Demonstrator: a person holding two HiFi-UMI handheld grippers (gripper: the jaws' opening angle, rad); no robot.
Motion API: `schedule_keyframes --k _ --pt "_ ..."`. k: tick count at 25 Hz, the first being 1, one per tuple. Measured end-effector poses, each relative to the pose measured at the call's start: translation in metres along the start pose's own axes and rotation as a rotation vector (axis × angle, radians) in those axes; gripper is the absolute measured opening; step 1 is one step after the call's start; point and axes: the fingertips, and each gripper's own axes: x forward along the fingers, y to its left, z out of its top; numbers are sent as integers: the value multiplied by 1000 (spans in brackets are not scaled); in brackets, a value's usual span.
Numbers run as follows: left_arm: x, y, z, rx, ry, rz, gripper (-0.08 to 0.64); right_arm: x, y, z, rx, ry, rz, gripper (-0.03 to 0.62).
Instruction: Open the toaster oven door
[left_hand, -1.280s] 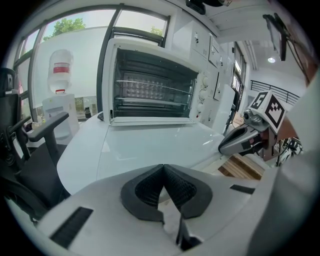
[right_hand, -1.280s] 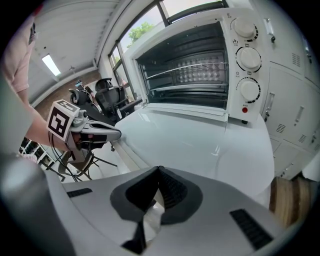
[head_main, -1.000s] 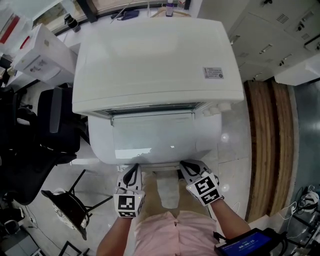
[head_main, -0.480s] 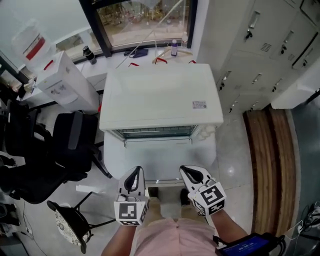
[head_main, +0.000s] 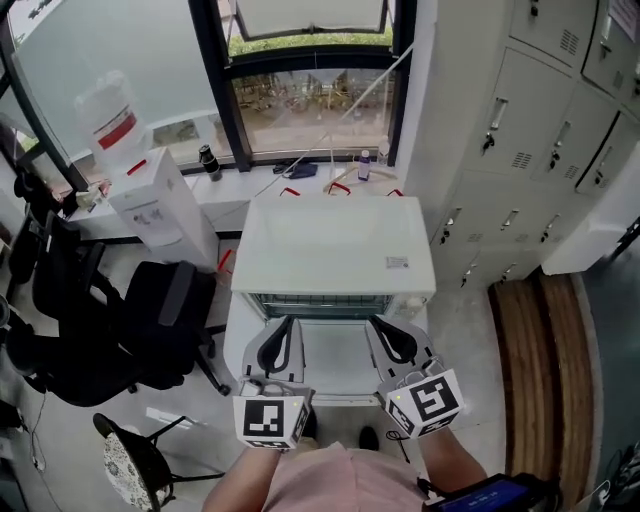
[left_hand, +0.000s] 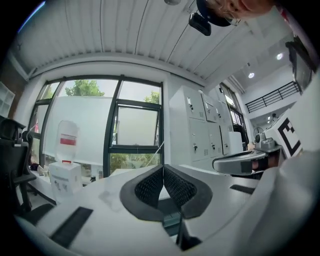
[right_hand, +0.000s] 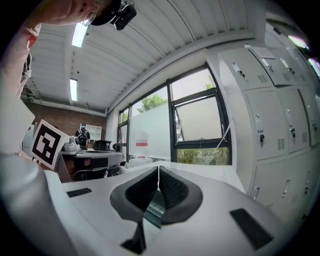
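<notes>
Pinching on nothing, the left tongs (head_main: 284, 330) have their two ribbed black pads pressed tip to tip in the left gripper view (left_hand: 163, 168). The right tongs (head_main: 383, 330) are clenched the same way, empty, in their own view (right_hand: 158, 169). Each carries a marker cube (head_main: 272, 420) at its 6 o'clock end, close to the person's body. From the head view the two tongs lie side by side, pointing toward 12 o'clock. One sits over each side edge of the door (head_main: 335, 362), which is swung down flat toward the person. Whether either tongs touches the door cannot be told. At 12 o'clock from the tongs stands the white toaster oven (head_main: 335, 250), its mouth open and a wire rack (head_main: 335, 305) showing just inside. A black office chair (head_main: 150, 320) sits at 9 o'clock of the oven, and a white water dispenser (head_main: 150, 205) with an upturned bottle is at 10 o'clock. Beyond the oven at 12 o'clock a dark-framed window (head_main: 310, 95) runs above a sill that holds a small bottle (head_main: 362, 165). Pale lockers (head_main: 520, 150) fill the wall at 2 o'clock.
</notes>
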Motion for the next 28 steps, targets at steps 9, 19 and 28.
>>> schedule_keyframes --k 9,19,28 --pt "3 2 42 11 -67 43 14 -6 0 52 -105 -114 -56 7" --pt "-3 7 48 46 -86 60 14 -5 13 57 -118 -132 -38 2" --pt "-7 4 48 60 -67 67 12 -3 22 55 -124 -149 1 0"
